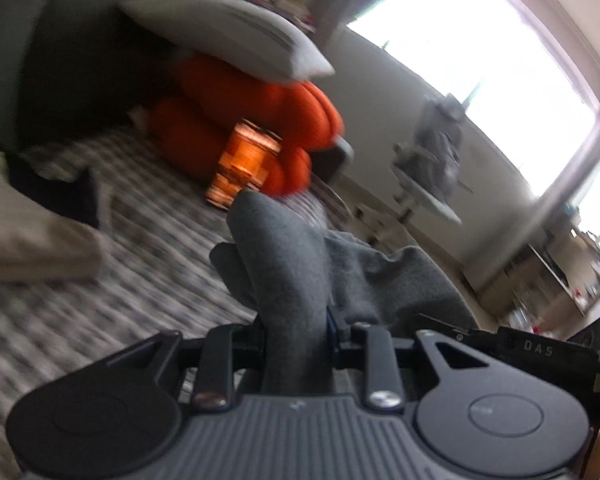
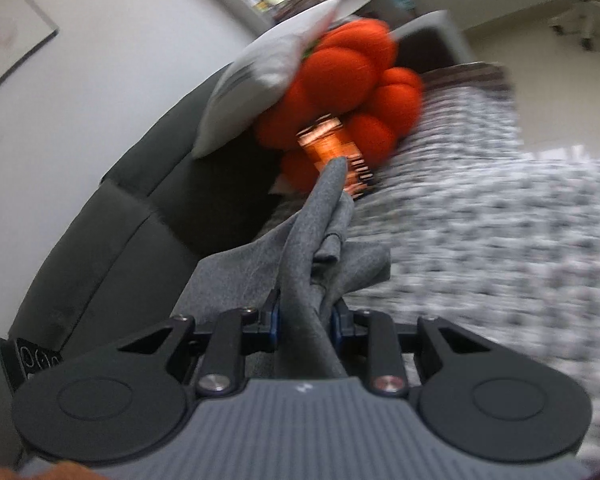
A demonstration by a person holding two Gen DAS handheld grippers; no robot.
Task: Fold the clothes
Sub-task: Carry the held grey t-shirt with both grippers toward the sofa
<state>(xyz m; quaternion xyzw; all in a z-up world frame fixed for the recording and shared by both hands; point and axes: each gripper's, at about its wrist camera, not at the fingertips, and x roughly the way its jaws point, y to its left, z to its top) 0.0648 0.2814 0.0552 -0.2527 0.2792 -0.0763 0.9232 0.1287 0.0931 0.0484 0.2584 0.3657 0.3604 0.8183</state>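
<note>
Right now my left claw (image 1: 296, 320) and my right claw (image 2: 304, 312) each pinch a bunch of the grey cloth (image 1: 284, 264), which stands up between the fingers above the patterned blanket (image 2: 480, 240).

Grey garment (image 1: 296, 276): soft, matte, fleece-like cloth, plain colour; bunched and lifted, not lying flat; in the left wrist view one thick fold rises upright at near centre, with more cloth spreading to the right; in the right wrist view the same garment (image 2: 312, 248) is gathered into a narrow twisted ridge pointing far, loose folds sagging left and right.
</note>
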